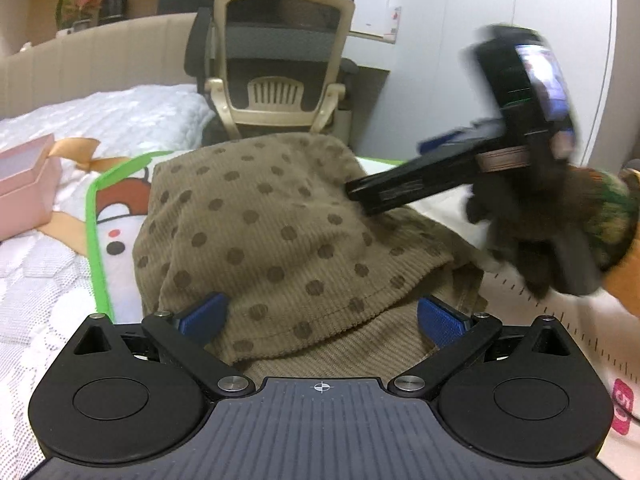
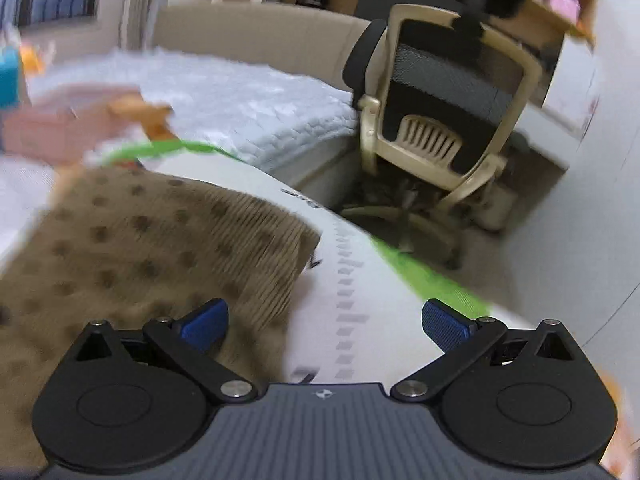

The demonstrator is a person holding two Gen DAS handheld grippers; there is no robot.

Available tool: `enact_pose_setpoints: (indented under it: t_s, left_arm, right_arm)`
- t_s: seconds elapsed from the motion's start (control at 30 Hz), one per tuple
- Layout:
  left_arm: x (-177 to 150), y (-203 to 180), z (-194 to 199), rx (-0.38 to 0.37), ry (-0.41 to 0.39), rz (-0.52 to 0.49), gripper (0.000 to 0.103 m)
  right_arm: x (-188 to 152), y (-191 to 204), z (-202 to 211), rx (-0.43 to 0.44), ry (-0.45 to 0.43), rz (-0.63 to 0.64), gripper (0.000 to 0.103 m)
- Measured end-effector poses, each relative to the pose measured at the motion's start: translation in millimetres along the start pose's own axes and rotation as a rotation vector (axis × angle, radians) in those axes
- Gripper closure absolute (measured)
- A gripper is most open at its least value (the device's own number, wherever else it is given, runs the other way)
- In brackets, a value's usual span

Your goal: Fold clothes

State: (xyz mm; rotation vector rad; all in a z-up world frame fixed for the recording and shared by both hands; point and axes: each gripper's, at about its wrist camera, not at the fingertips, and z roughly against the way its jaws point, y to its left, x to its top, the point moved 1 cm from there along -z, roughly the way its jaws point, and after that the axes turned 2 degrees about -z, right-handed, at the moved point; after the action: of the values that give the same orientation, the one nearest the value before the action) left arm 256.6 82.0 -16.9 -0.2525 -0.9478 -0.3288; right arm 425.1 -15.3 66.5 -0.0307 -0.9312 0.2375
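Presently, left gripper (image 1: 320, 318) spread wide, blue pads either side of the brown dotted garment (image 1: 264, 232), gripping nothing. Right gripper (image 2: 325, 322) also spread wide, empty; left pad over the cloth's edge, contact unclear. One garment, bunched on green-edged mat (image 1: 94, 240) atop bed. One pink box (image 1: 26, 184), one office chair (image 1: 276, 64).

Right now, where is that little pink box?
The pink box sits at the far left of the left wrist view, on the white bedspread, beside the green-edged mat under the brown dotted garment.
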Motion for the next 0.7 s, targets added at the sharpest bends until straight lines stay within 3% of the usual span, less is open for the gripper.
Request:
enact_pose_setpoints:
  t_s: [0.17,0.43,0.57,0.7]
  left_arm:
    - [-6,-6,1,0.028,-0.021,-0.023,0.000]
    - [-14,-5,7,0.068,0.003,-0.050,0.000]
    - [-25,3,16,0.104,0.056,-0.014,0.000]
    - [-33,9,32,0.123,0.034,0.048,0.000]
  right_arm:
    - [-40,-7,12,0.079,0.059,-0.067,0.000]
    - [-52,-1,16,0.090,0.047,-0.152,0.000]
    - [-56,8,26,0.066,0.032,-0.149,0.000]
    - [-67,2,40,0.061,0.013,-0.206,0.000]
